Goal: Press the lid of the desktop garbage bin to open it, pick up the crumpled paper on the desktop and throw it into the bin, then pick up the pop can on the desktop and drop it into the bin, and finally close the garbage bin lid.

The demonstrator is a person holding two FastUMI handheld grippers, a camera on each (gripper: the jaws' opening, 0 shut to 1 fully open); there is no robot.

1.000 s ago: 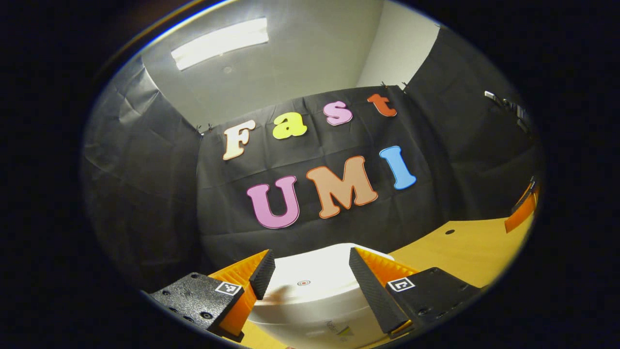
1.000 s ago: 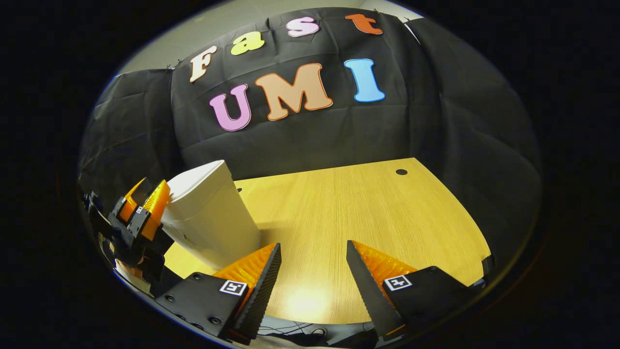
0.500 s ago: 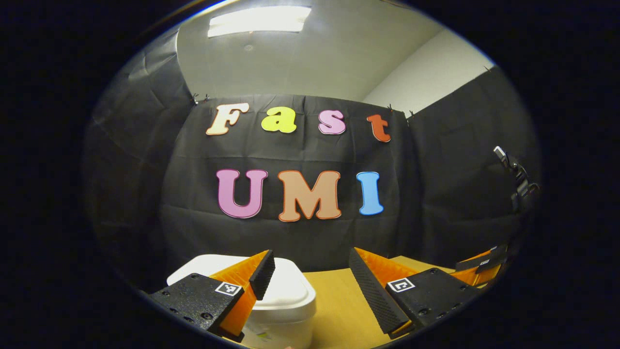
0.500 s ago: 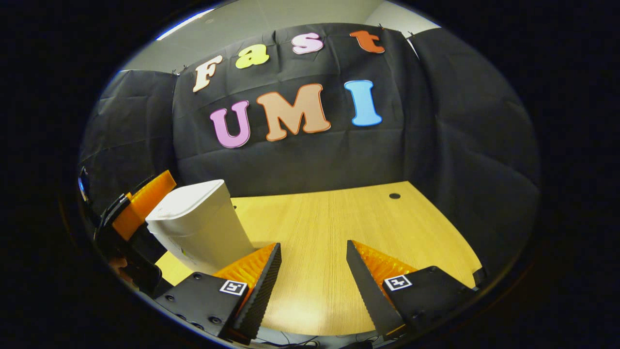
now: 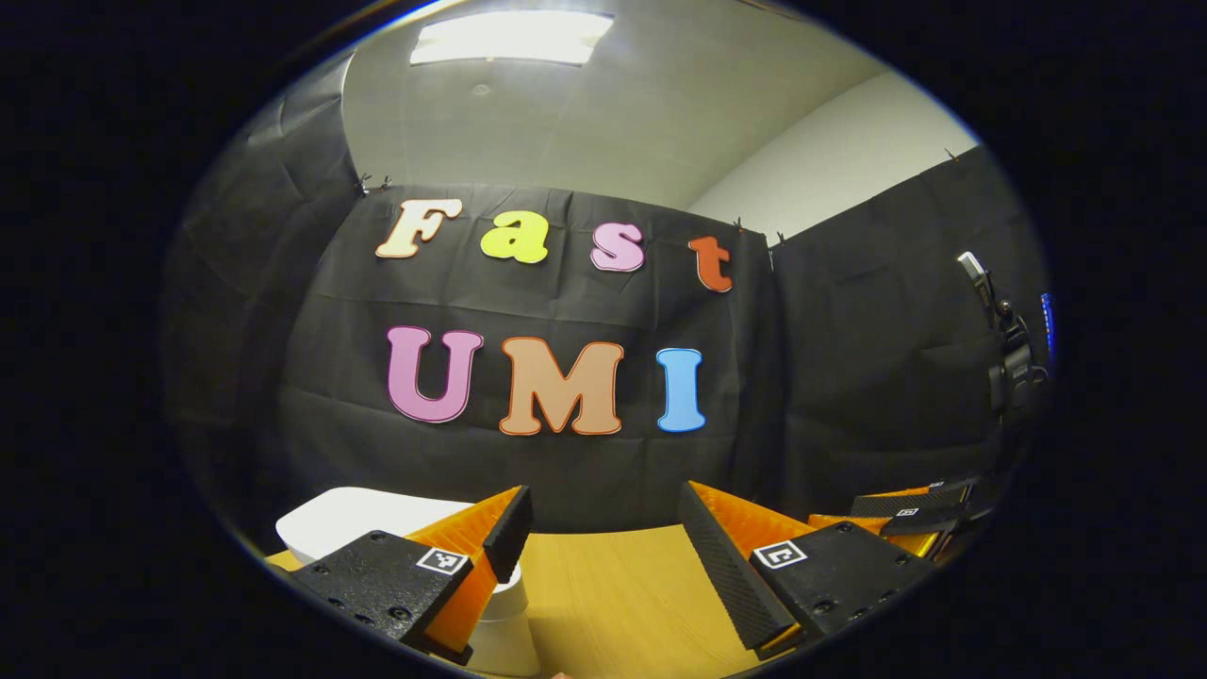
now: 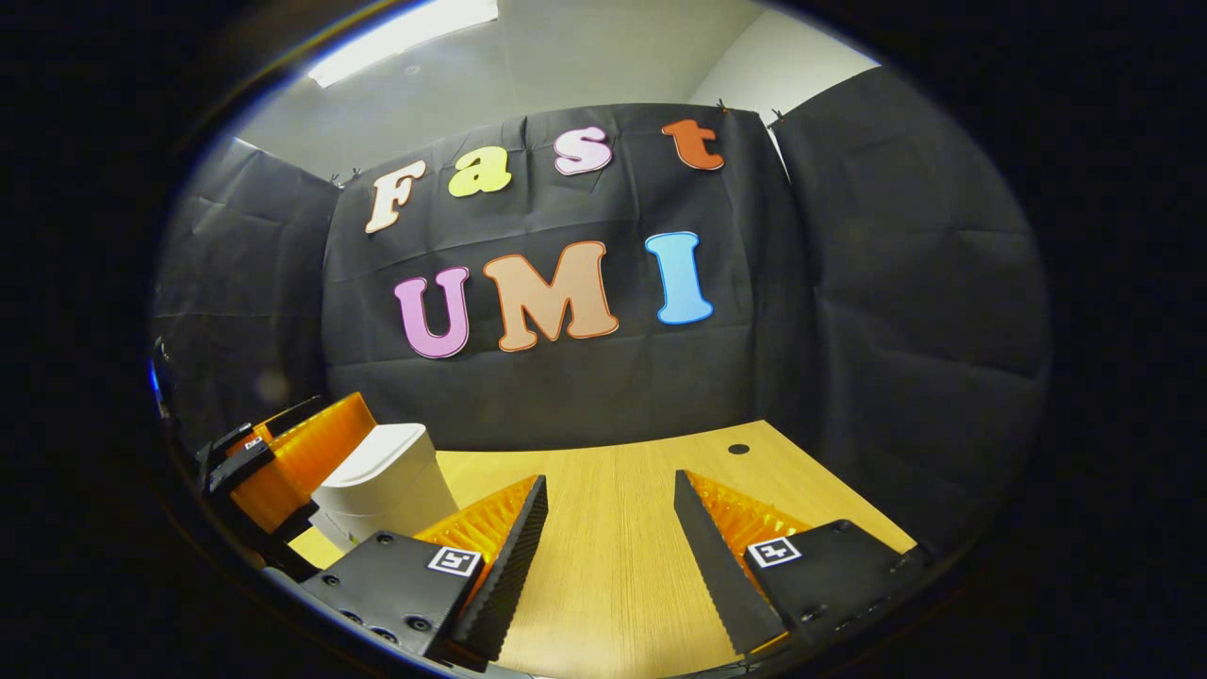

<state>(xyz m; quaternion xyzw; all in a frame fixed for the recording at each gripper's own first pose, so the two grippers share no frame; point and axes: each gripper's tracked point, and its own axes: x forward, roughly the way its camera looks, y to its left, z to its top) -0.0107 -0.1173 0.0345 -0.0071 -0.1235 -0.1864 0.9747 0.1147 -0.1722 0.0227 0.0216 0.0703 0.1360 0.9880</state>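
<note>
Holding both grippers, left (image 5: 603, 528) and right (image 6: 603, 528), spread apart and gripping nothing, I see the bin (image 6: 382, 481) upright, lid shut, lower left; bare desk (image 6: 613, 566) stretches ahead to its far edge.

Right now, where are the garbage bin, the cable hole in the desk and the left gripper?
garbage bin (image 6: 391, 476), right gripper view, on its white side wall.
cable hole (image 6: 738, 449), right gripper view, on the dark opening.
left gripper (image 5: 603, 528), left gripper view, midway between its fingertips, jaws apart.
</note>
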